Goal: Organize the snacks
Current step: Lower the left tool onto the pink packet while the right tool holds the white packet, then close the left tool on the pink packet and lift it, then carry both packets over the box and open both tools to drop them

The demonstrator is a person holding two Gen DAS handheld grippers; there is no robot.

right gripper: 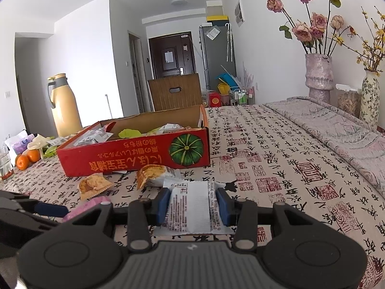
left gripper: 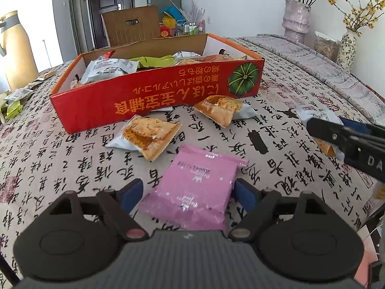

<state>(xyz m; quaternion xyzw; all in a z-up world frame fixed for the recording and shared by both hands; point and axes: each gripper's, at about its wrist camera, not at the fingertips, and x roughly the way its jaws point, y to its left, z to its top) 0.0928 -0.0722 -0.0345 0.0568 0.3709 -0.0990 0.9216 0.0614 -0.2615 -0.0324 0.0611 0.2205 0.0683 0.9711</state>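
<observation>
left gripper (left gripper: 186, 193): open wide around pink packet (left gripper: 195, 187) on table, not pinching | right gripper (right gripper: 192, 207): closed on white packet (right gripper: 190, 213) | red box (left gripper: 154, 96): just behind | packets: light, soft, crinkly, slippery | pinch across flat middle, gently

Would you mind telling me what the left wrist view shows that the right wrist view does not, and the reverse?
Only the left wrist view shows the open left gripper straddling the whole flat pink snack packet, pads apart from it. Only the right wrist view shows two oranges and the right gripper shut on a white printed snack packet. Both show the red cardboard box with a green pumpkin picture and the calligraphy-print tablecloth.
</observation>
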